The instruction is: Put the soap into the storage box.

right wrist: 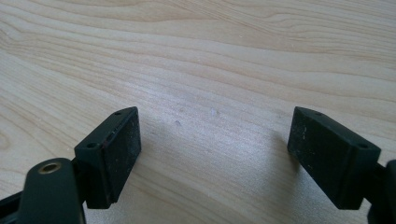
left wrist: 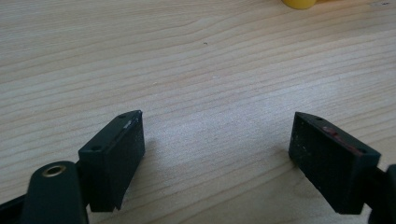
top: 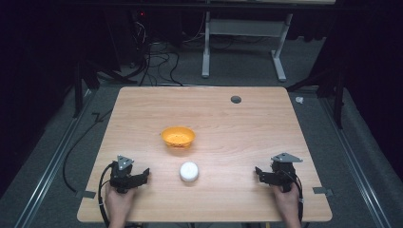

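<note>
An orange bowl [top: 178, 136] sits near the middle of the wooden table [top: 228, 123]. A small white round object [top: 188, 171] lies in front of it, closer to the person. My left gripper [top: 142, 176] rests low on the table at the front left, well left of the white object; it stands open [left wrist: 217, 140] over bare wood, and a sliver of the orange bowl [left wrist: 299, 3] shows at the top edge. My right gripper [top: 259, 174] rests at the front right, open [right wrist: 215, 137], with nothing between its jaws.
A round grey grommet hole [top: 235, 99] marks the table's far right part. Beyond the table stand a white desk frame [top: 242, 42] and loose cables [top: 157, 59] on the grey floor. A hand holds each gripper at the near edge.
</note>
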`<state>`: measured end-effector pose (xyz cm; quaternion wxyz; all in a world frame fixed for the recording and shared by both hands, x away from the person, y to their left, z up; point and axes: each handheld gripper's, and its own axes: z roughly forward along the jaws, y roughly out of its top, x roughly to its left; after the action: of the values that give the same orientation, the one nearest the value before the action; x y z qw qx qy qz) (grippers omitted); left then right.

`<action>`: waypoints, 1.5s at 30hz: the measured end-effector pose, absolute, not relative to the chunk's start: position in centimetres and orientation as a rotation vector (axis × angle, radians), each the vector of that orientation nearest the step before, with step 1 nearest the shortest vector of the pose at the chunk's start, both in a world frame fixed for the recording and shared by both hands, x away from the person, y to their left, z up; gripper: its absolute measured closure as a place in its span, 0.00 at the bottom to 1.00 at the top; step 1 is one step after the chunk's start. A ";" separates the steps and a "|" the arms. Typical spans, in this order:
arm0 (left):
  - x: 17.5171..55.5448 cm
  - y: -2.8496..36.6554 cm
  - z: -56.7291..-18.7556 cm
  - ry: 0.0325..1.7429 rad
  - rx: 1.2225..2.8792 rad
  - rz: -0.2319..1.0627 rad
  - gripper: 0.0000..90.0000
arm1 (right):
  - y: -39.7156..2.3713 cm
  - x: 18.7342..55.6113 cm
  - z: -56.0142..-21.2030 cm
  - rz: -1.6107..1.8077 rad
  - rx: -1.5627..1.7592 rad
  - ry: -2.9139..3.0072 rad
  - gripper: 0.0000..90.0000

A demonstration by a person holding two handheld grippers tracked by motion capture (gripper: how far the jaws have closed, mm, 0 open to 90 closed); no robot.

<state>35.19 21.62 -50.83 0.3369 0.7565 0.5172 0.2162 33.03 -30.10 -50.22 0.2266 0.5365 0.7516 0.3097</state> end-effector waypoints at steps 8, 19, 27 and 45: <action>35.2 21.6 -50.8 1.349 1.972 0.563 0.20 | -30.1 33.0 -50.2 0.853 1.479 2.071 0.20; 35.2 21.5 -50.8 1.349 1.979 0.563 0.19 | -30.1 33.1 -50.2 0.854 1.477 2.072 0.20; 35.2 21.5 -50.8 1.347 1.979 0.563 0.20 | -30.1 33.1 -50.2 0.851 1.479 2.070 0.20; 35.2 21.8 -50.8 1.324 1.975 0.548 0.22 | -30.1 33.1 -50.2 0.849 1.482 2.064 0.20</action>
<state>35.20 21.80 -50.79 0.3436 0.7602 0.5094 0.2109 33.15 -30.10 -50.23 0.2292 0.5383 0.7500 0.3085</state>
